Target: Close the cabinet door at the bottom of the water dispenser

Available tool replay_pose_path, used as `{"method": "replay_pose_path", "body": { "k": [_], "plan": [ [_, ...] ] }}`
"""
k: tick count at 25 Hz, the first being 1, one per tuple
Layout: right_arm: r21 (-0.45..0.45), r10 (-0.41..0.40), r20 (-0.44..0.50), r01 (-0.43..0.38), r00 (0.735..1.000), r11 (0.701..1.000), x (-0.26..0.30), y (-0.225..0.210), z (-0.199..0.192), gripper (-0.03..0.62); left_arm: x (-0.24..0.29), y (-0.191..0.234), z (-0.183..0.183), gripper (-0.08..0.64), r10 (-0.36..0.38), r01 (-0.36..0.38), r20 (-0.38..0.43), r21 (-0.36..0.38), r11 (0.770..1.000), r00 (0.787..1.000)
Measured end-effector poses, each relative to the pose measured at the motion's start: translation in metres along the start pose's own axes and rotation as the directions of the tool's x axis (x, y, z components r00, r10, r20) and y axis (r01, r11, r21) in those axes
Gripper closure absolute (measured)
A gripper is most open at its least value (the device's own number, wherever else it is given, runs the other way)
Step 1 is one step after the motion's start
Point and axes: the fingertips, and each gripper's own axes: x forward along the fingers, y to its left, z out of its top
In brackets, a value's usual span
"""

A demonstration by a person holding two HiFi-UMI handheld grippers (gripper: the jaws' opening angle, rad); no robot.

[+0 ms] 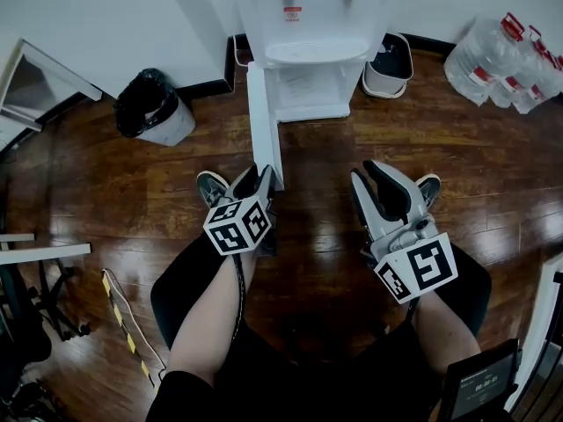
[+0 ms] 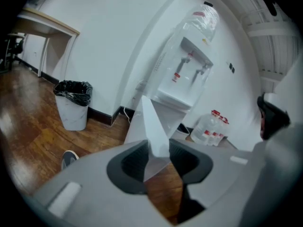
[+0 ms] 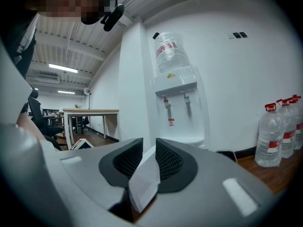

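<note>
The white water dispenser [image 1: 317, 51] stands against the far wall. Its bottom cabinet door [image 1: 262, 121] is swung wide open, edge toward me. My left gripper [image 1: 264, 178] is at the door's free edge. In the left gripper view the door [image 2: 151, 122] runs between the two dark pads [image 2: 130, 167], and my left gripper [image 2: 156, 162] is shut on that edge. My right gripper [image 1: 374, 178] hangs to the right of the door, apart from it. It is open with nothing between its jaws [image 3: 144, 162]; the door [image 3: 142, 183] shows beyond the gap.
A black-lined bin [image 1: 149, 108] stands left of the dispenser and a small white bin [image 1: 390, 67] right of it. Several water bottles [image 1: 506, 60] sit at the far right. A desk is at the left wall. My shoes [image 1: 211, 187] are just below the door.
</note>
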Motion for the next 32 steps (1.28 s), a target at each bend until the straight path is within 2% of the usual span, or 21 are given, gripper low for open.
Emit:
{"method": "replay_pose_path", "body": {
  "k": [6, 10, 14, 19, 23, 25, 28, 30, 32],
  "plan": [
    [-0.029, 0.023, -0.117, -0.027, 0.993, 0.999, 0.015, 0.001, -0.034, 0.506, 0.009, -0.021, -0.006, 0.399, -0.012, 0.013, -0.058, 0.008, 1.000, 0.998],
    [-0.024, 0.056, -0.259, -0.064, 0.964, 0.998, 0.029, -0.001, -0.083, 0.506, 0.017, -0.037, -0.011, 0.396, -0.064, 0.065, -0.095, 0.005, 0.998, 0.993],
    [-0.018, 0.088, -0.393, -0.104, 0.915, 0.994, 0.036, -0.007, -0.133, 0.505, 0.031, -0.063, -0.017, 0.399, -0.120, 0.125, -0.148, 0.021, 0.992, 0.982],
    [0.066, 0.166, -0.559, -0.156, 0.812, 0.986, 0.045, -0.003, -0.196, 0.505, 0.047, -0.093, -0.024, 0.403, -0.198, 0.223, -0.231, 0.089, 0.971, 0.953],
    [-0.022, 0.112, -0.647, -0.165, 0.754, 0.986, 0.056, -0.022, -0.229, 0.505, 0.058, -0.110, -0.026, 0.412, -0.274, 0.319, -0.302, 0.110, 0.941, 0.913],
    [-0.037, 0.090, -0.660, -0.153, 0.745, 0.988, 0.063, -0.034, -0.239, 0.502, 0.063, -0.114, -0.025, 0.420, -0.319, 0.365, -0.328, 0.089, 0.927, 0.889],
    [-0.033, 0.086, -0.654, -0.141, 0.752, 0.989, 0.075, -0.041, -0.242, 0.502, 0.063, -0.114, -0.024, 0.423, -0.337, 0.394, -0.363, 0.093, 0.914, 0.868],
    [-0.015, 0.100, -0.654, -0.145, 0.750, 0.989, 0.079, -0.039, -0.241, 0.502, 0.061, -0.114, -0.015, 0.402, -0.335, 0.406, -0.363, 0.140, 0.903, 0.870],
    [0.009, 0.114, -0.658, -0.143, 0.745, 0.990, 0.081, -0.038, -0.242, 0.503, 0.061, -0.110, 0.002, 0.371, -0.322, 0.403, -0.336, 0.207, 0.891, 0.885]
  ]
}}
